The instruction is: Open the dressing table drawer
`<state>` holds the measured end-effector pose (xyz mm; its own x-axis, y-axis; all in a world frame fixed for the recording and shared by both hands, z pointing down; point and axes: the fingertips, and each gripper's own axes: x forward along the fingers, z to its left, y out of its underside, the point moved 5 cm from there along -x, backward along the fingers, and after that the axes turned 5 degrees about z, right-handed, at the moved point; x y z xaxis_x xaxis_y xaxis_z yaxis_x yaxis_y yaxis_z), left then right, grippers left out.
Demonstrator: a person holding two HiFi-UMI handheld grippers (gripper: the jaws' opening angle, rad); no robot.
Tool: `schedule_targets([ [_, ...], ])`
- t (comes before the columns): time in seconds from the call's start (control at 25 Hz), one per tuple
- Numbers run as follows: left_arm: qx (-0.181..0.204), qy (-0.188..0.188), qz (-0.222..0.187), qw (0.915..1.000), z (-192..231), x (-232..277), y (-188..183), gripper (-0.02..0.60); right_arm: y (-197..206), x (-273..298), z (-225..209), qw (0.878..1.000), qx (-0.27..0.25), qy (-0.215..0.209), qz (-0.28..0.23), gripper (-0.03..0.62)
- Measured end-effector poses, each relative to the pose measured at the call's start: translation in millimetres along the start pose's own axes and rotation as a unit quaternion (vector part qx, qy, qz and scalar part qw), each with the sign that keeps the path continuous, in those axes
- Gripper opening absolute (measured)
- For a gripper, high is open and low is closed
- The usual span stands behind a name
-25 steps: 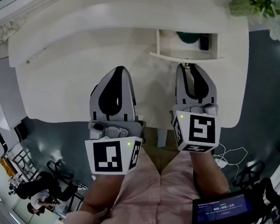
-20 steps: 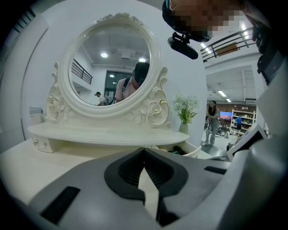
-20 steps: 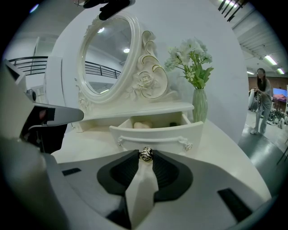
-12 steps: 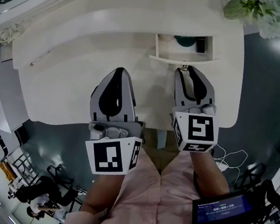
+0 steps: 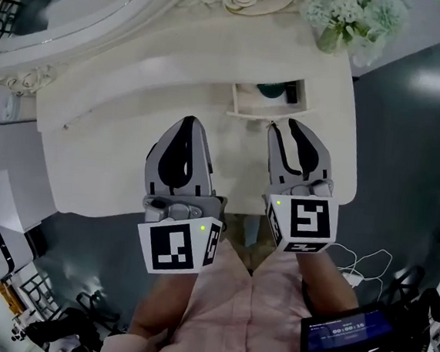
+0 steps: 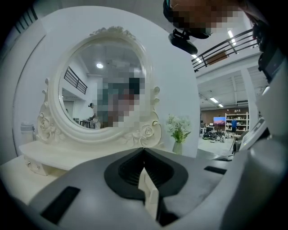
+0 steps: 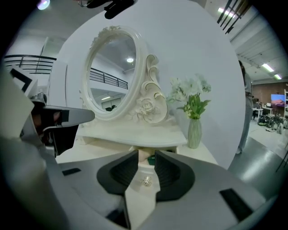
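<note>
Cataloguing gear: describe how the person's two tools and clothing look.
The left tool and right tool: grey moulded shells, black ribbed pads, tapering tips. Each carries a white cube with black square markers and a green light. The person wears a pale pink shirt.

Light is even and cool in the head view, falling from overhead. The white dressing table [image 5: 134,101] comes out bright, nearly washed out, while the grey floor [image 5: 412,112] carries soft glare patches. Both gripper views are strongly fisheye — black vignetted corners, bowed lines — with ceiling lamps [image 7: 267,67] flaring pale and the nearest foreground soft, slightly out of focus.
</note>
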<state>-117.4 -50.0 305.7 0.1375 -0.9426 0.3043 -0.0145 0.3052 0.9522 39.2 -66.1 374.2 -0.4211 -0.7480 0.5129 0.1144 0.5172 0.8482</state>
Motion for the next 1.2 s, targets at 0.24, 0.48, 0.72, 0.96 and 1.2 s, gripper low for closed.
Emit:
schedule_targets([
  [0.24,0.001,0.021,-0.043,0.9989,-9.2,-11.9,-36.3,0.021,-60.6,-27.7,1.7,0.997,-0.016,0.009,-0.077,0.106],
  [0.48,0.017,0.031,-0.086,0.9956,-14.4,-23.6,-72.9,0.021,-118.5,-63.8,11.7,0.988,-0.042,-0.002,-0.148,0.094],
  [0.72,0.038,0.023,-0.126,0.9911,-11.9,-32.6,-103.5,0.021,-155.1,-89.5,23.4,0.976,-0.07,-0.011,-0.207,0.038],
  [0.96,0.048,0.023,-0.141,0.9886,-16.6,-34.8,-119.9,0.021,-167.5,-101.1,28.1,0.969,-0.085,-0.016,-0.232,0.025],
  [1.2,0.057,0.024,-0.145,0.9874,-17.3,-32.7,-123.8,0.021,-170.6,-103.5,30.2,0.965,-0.094,-0.019,-0.244,0.018],
])
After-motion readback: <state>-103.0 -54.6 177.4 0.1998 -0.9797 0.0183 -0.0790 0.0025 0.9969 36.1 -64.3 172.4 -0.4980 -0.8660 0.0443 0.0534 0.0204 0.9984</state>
